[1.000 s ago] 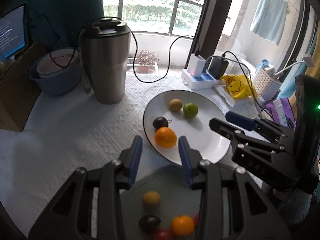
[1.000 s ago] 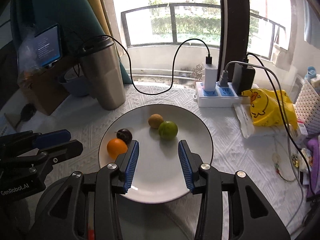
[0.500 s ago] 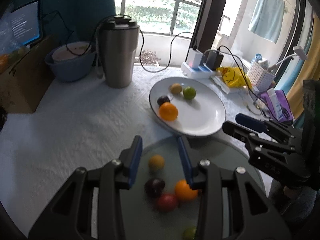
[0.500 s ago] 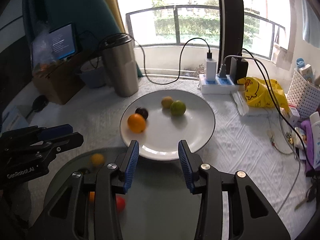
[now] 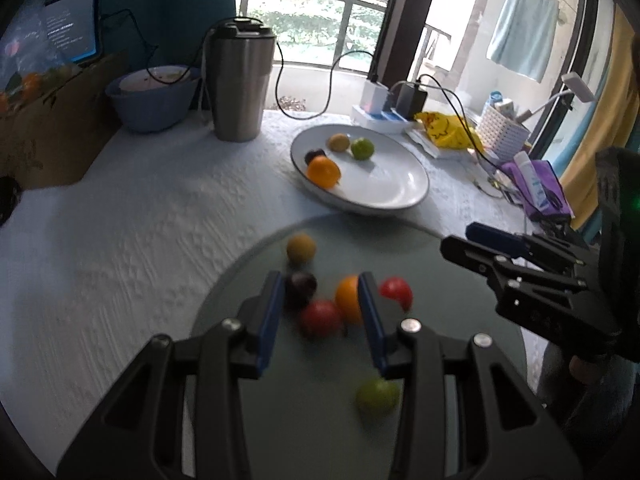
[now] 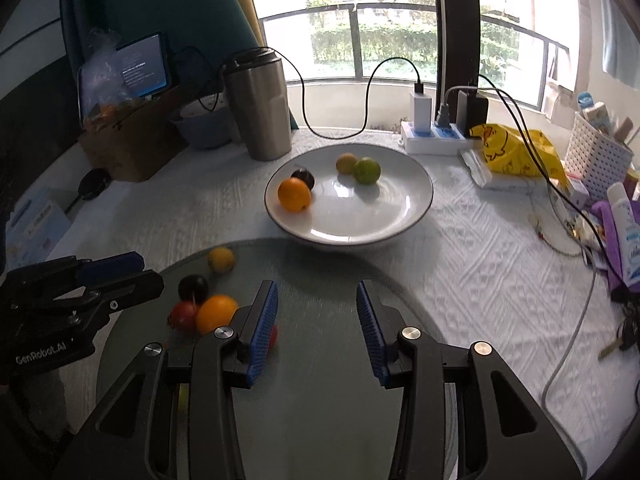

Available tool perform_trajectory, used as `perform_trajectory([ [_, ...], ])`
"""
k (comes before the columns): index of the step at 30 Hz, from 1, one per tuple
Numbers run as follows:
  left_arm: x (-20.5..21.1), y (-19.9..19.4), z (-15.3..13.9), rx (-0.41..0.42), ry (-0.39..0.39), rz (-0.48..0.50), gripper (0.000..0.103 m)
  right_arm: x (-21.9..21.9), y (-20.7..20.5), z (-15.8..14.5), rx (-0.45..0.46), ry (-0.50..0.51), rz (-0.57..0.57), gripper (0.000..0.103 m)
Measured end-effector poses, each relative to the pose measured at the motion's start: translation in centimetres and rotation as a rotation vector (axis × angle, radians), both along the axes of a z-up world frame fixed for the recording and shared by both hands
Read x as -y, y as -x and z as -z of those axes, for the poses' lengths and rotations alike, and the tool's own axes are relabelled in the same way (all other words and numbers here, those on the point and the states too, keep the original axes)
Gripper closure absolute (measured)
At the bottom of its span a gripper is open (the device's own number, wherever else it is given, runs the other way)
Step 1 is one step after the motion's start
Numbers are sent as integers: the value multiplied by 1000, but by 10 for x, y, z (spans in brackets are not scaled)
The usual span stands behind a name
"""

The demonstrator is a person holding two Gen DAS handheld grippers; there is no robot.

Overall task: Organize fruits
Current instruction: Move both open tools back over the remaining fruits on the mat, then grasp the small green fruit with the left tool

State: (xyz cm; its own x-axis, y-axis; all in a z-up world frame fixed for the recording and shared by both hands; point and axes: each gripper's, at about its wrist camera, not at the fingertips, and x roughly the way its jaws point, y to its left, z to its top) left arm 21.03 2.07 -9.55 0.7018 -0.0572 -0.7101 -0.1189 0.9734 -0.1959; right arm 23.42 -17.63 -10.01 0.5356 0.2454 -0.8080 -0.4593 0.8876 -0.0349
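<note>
So both grippers are hanging over the grey round mat (image 6: pixel 320 360) at the near edge of the table, angled down at it. The left gripper (image 5: pixel 322 312) has its blue pads parted a moderate way with nothing pinched. Looking along its fingers, a dark plum (image 5: pixel 301 285) sits by the left pad, a red fruit (image 5: pixel 320 318) lies in the gap below them, and an orange (image 5: pixel 347 298) is partly hidden behind the right pad. None looks touched, though that view is blurry. Just ahead of the fingertips there's a small yellow fruit (image 5: pixel 301 248), right of the right pad another red fruit (image 5: pixel 396 290), and nearer the camera a green one (image 5: pixel 378 395).

The right gripper (image 6: pixel 316 320) is just as empty, pads standing apart over bare mat. That same fruit cluster sits off its left finger.

Well beyond both sets of fingertips is the white plate (image 6: pixel 400 216), holding an orange (image 6: pixel 294 195) touching a dark plum (image 6: pixel 303 178), plus a yellowish fruit (image 6: pixel 346 163) against a green lime (image 6: pixel 367 171). Behind it, a steel tumbler (image 6: pixel 260 108) and a power strip (image 6: pixel 432 136).
</note>
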Motion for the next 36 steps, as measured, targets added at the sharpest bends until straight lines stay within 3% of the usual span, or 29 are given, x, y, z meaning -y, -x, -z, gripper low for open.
perform_trajectory([
  [14,27,33,22,-33,29,11,63,6,35,12,-23,-3,-27,60],
  [32,50,33,39,-69,18,95,64,11,47,24,-55,-18,-20,60],
  [36,49,33,39,-56,0,94,75,5,47,25,-64,-12,-39,60],
])
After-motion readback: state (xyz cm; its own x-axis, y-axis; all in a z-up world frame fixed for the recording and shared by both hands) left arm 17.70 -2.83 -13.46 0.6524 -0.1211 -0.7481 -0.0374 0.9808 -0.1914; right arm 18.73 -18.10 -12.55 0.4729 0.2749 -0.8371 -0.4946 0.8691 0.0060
